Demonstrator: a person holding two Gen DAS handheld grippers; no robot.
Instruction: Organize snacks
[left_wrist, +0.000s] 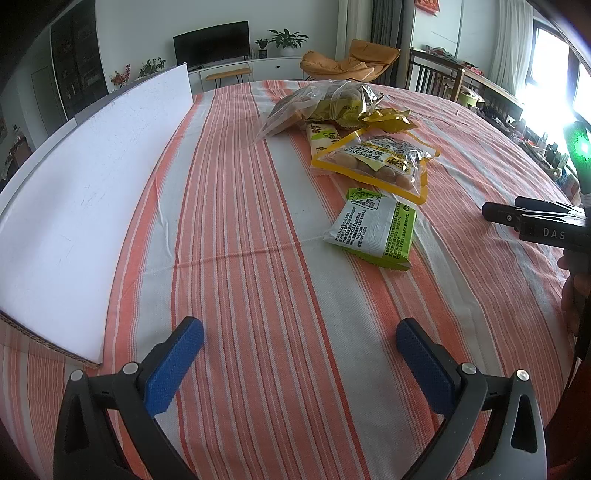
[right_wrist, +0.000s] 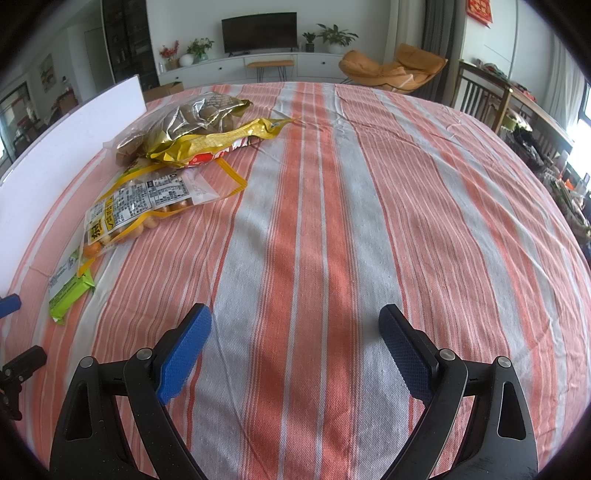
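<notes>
Several snack packs lie in a loose pile on the striped tablecloth. A green-and-white pack (left_wrist: 373, 230) lies nearest, and it also shows in the right wrist view (right_wrist: 68, 284). Behind it is a yellow-edged clear bag of round snacks (left_wrist: 384, 160) (right_wrist: 147, 206), then a gold foil pack (left_wrist: 388, 120) (right_wrist: 218, 142) and a clear bag of brown snacks (left_wrist: 317, 103) (right_wrist: 192, 118). My left gripper (left_wrist: 299, 336) is open and empty, short of the pile. My right gripper (right_wrist: 295, 325) is open and empty, to the right of the pile; it shows at the right edge of the left wrist view (left_wrist: 491, 213).
A white board (left_wrist: 81, 206) lies along the left side of the table (right_wrist: 332, 184). Beyond the far edge stand a TV (right_wrist: 258, 31), an orange lounge chair (right_wrist: 391, 68) and wooden chairs (right_wrist: 476, 92).
</notes>
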